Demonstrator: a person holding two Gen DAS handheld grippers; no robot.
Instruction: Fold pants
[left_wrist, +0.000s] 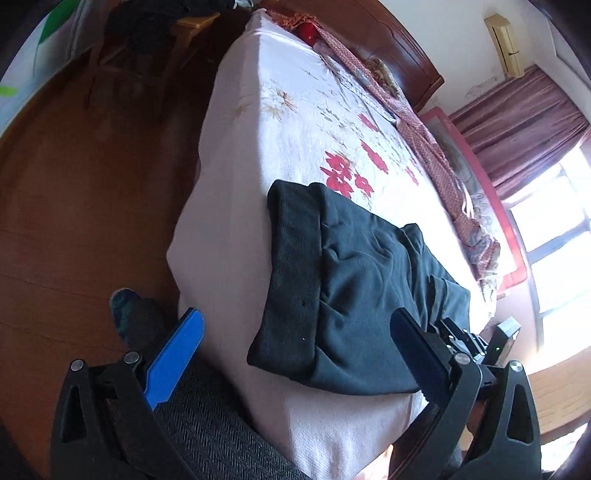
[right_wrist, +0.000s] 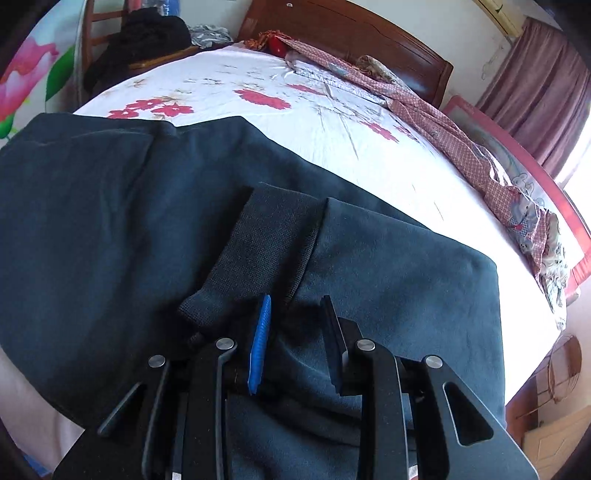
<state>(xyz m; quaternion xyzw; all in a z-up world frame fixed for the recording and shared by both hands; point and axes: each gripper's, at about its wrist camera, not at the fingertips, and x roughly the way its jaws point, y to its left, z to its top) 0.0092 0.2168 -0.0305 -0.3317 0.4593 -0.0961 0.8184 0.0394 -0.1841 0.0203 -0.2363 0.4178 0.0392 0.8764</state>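
Dark teal pants lie folded near the corner of the bed, with the ribbed waistband on the left of the pile. My left gripper hovers above them, its blue-padded fingers spread wide and holding nothing. In the right wrist view the pants fill the foreground, and a ribbed cuff lies on top. My right gripper sits low over that fabric just behind the cuff. Its jaws stand a little apart, with cloth showing in the gap and the pads not visibly pinching it.
The bed has a white sheet with red flowers and a wooden headboard. A pink checked blanket runs along its far side. Wooden floor lies to the left, with a person's leg and slipper. A chair with dark clothes stands at the back.
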